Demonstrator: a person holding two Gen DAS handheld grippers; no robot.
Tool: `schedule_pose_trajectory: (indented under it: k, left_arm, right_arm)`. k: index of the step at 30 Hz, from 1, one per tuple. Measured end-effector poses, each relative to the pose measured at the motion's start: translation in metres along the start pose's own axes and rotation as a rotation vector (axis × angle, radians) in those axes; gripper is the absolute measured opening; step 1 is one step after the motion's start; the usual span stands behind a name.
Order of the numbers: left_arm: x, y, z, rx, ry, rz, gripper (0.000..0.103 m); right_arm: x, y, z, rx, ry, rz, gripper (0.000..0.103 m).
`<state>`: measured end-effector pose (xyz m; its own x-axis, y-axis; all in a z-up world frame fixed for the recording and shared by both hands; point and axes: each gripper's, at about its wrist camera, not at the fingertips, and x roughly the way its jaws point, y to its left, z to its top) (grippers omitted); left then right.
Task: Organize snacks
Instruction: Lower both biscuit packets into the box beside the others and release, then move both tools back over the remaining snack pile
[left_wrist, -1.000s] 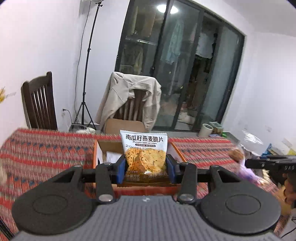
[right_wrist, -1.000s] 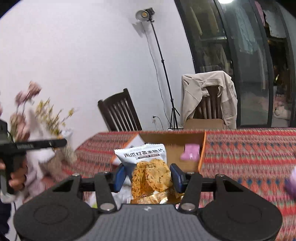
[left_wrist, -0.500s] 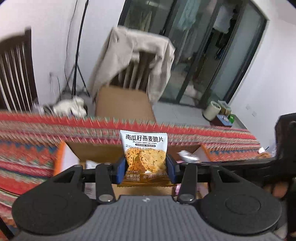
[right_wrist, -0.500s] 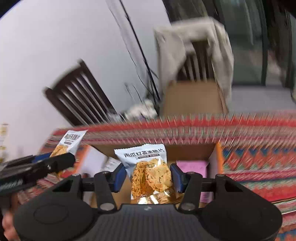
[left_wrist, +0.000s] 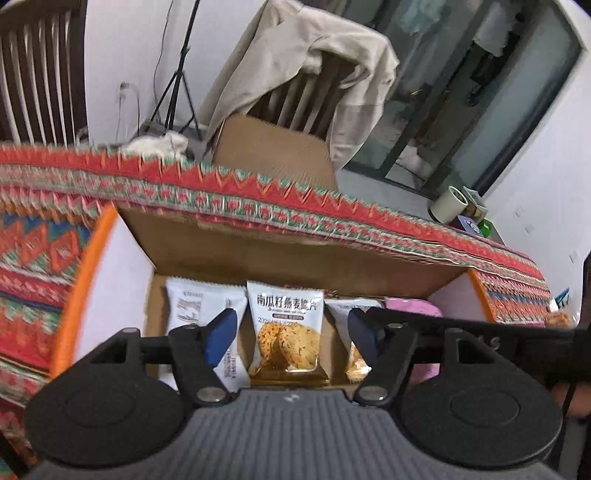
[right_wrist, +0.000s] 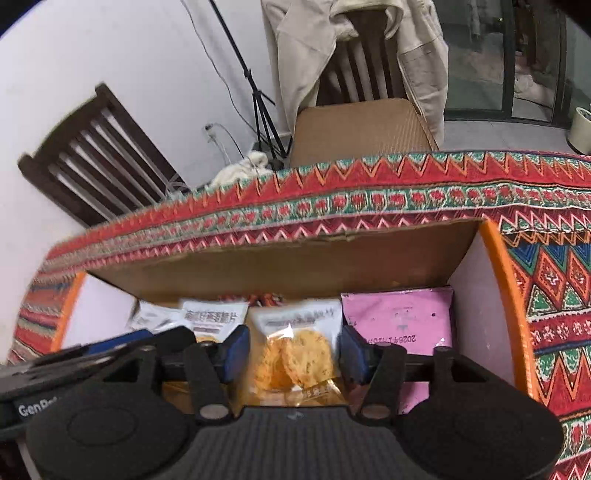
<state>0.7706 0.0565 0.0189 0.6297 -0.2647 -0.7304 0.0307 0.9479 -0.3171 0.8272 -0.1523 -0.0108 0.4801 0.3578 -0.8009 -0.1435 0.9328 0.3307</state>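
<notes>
Both grippers came down over the cardboard box (left_wrist: 288, 251); left gripper (left_wrist: 290, 328) and right gripper (right_wrist: 293, 349) were opening, letting 2 cookie packets (left_wrist: 284, 328) drop inside.

A table under a red patterned cloth (right_wrist: 424, 195) carries an open cardboard box (right_wrist: 280, 258).

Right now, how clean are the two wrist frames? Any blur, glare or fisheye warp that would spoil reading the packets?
Left wrist: cookie packet between the opening jaws is sharp, print readable; tablecloth at left smeared by motion; strong fisheye bend along the box wall. Right wrist: packet between its opening jaws is soft, print unreadable; pink packet crisper; chair slightly blurred. No harsh glare in either.
</notes>
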Motion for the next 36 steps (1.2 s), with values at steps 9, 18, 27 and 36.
schedule_pose_trajectory:
  k: [9, 18, 27, 36]
  left_arm:
    - [-0.154, -0.025, -0.002, 0.107, -0.077, 0.042, 0.083]
    - [-0.317, -0.055, -0.034, 0.15, -0.147, 0.091, 0.102]
    - [-0.439, -0.072, -0.152, 0.203, -0.293, 0.085, 0.103]
    - [-0.47, -0.049, -0.337, 0.22, -0.423, 0.141, 0.103]
  right_arm:
    - [-0.134, 0.022, 0.002, -0.144, -0.118, -0.032, 0.078]
    - [-0.295, 0.031, -0.032, -0.238, -0.168, -0.138, 0.089]
    - [-0.422, 0.03, -0.131, -0.305, -0.283, -0.126, 0.103]
    - [-0.44, -0.004, -0.291, -0.366, -0.332, -0.062, 0.103]
